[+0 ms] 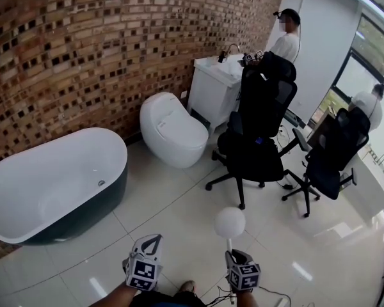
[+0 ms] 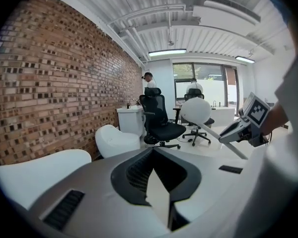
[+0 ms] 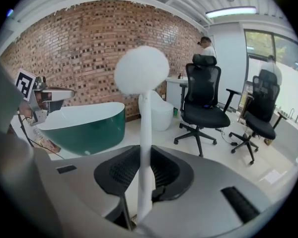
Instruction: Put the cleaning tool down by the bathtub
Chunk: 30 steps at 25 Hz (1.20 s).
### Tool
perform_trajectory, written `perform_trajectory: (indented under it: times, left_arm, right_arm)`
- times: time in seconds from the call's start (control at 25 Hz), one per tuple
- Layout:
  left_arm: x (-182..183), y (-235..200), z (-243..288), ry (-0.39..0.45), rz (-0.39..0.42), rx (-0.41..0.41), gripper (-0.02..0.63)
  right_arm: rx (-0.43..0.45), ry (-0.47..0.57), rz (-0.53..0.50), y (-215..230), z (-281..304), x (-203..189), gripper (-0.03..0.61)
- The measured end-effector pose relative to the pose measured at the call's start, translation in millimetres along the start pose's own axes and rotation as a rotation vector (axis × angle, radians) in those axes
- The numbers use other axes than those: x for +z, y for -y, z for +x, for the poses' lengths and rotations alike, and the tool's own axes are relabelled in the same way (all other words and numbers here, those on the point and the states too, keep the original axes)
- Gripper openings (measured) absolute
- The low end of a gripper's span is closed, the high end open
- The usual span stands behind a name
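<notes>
**Though Firmly Gripped, the cleaning tool (image 1: 230, 224) Was Not Yet by the bathtub (image 1: 51, 178)**

Because the right gripper (image 1: 233, 254) had its jaws closed on the lower part of the tool's thin white stem, the round white head stood out ahead of the jaws and clear of the tiled floor (image 1: 179, 216). The right gripper view showed the stem running straight up between the two pads. That low hold probably left the head free to be set down first.

The left gripper (image 1: 150, 242) hung just beside the right one. Its jaws met at the tips with nothing between them, so it seemed to be a spare hand with no part in the hold.

The bathtub, white inside and dark green outside, stood against the brick wall (image 1: 83, 43), well off to the left and ahead of both grippers. Bare floor lay along its near side. A white toilet (image 1: 173, 130) sat further along the wall, and two black office chairs (image 1: 259, 120) stood to the right, out of the way. By this reading the tool had yet to be brought over and lowered beside the tub, and the open floor in front of it looked the likeliest spot.
</notes>
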<state>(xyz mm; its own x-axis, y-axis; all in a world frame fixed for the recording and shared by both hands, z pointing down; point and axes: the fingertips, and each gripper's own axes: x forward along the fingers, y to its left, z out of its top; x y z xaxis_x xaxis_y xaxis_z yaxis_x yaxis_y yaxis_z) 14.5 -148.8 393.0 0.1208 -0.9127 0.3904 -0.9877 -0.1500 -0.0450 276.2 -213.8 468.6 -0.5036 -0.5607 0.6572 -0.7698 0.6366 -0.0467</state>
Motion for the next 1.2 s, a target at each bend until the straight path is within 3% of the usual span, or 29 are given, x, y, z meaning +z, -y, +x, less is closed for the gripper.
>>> perform_trajectory:
  times: [0.2, 0.72, 1.2]
  left_arm:
    - [10, -10, -18, 0.03, 0.029, 0.02, 0.005]
    - [32, -84, -68, 0.092, -0.054, 0.19, 0.005]
    - [-13, -162, -153, 0.071, -0.139, 0.444, 0.005]
  right_arm:
    - [-0.014, 0.077, -0.006, -2, -14, 25, 0.094]
    - [0.07, 0.161, -0.121, -59, -5, 98, 0.094]
    - [0.239, 0.199, -0.257, -150, 41, 142, 0.094]
